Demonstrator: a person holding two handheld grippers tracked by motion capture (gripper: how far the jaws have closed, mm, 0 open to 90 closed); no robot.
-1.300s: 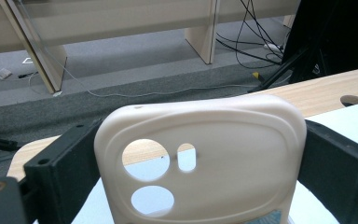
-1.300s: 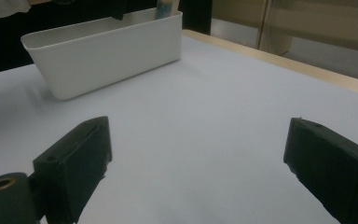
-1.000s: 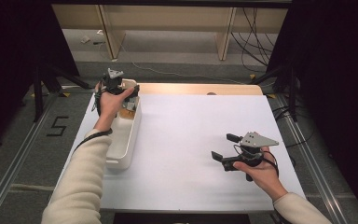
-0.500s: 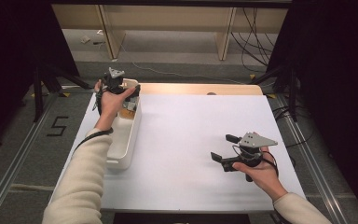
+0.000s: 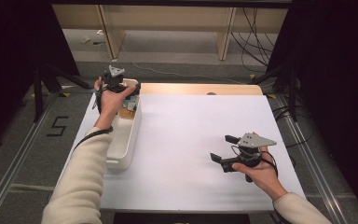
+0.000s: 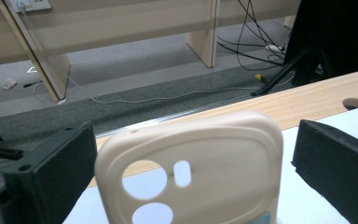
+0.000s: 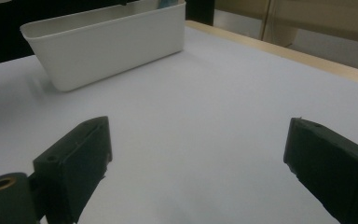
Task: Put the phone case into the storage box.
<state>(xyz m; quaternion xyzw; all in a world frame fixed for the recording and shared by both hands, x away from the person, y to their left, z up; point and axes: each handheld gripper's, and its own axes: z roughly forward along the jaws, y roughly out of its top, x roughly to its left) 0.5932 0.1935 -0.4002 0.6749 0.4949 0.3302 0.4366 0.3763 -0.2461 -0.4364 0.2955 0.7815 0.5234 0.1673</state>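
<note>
With its jaws just opened off the phone case (image 6: pixel 189 172) | left gripper (image 5: pixel 121 91) hovers over bin's (image 5: pixel 126 144) far end, case released inside | right gripper (image 5: pixel 226 151) gapes empty, well apart.

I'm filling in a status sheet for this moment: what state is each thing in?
Left gripper: jaws open, either side of the case, not pressing.
Phone case: upright between the jaws, standing in the bin.
White bin: upright on the table.
Right gripper: open, empty, above the table.

A white-topped table (image 5: pixel 186 140) carries a white bin (image 5: pixel 123 140) at its left edge.
</note>
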